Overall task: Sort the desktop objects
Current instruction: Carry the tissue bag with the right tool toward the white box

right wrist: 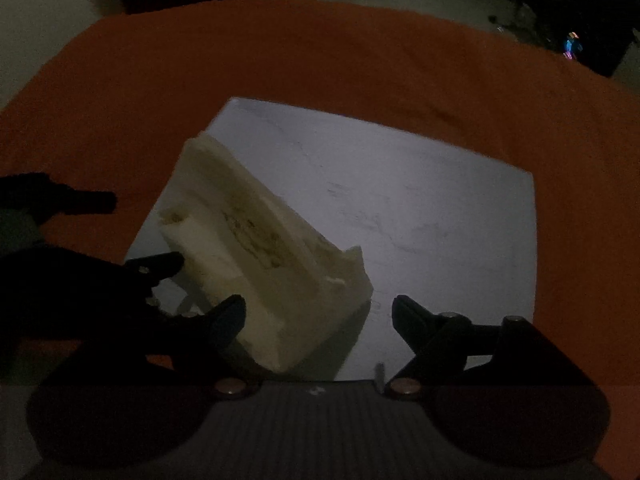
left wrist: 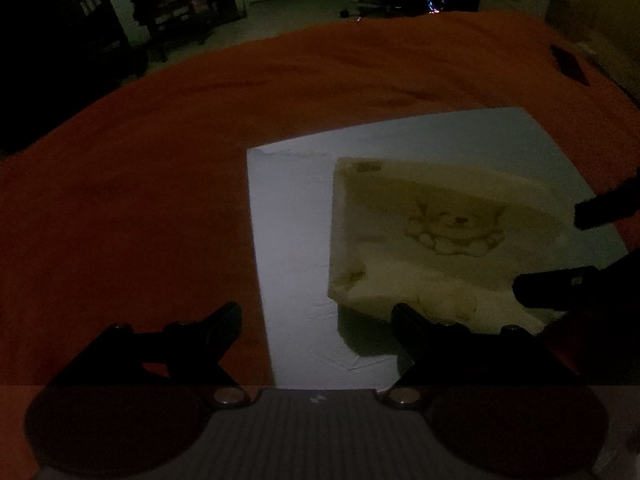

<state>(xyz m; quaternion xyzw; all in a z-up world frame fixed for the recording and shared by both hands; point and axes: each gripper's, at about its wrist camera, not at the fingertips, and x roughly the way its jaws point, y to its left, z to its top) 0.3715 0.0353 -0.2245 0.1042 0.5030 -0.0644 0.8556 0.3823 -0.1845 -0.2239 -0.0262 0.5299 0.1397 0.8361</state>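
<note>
A dim room; an orange cloth (left wrist: pixel 160 160) covers the desk; both the left gripper (left wrist: pixel 316 320) and right gripper (right wrist: pixel 318 316) stand apart, empty; between them a cream tissue pack (right wrist: pixel 256 248) lies on the white board (right wrist: pixel 420 208); close squarely across its narrow sides, since soft wrapping likely slips.

I see an orange cloth (left wrist: pixel 168 168) covering the table, dim under low light. Past its far edge stands a dark wooden chair (left wrist: pixel 160 4) on a pale floor (left wrist: pixel 304 10), and a small coloured light (left wrist: pixel 435 1) glows.
</note>
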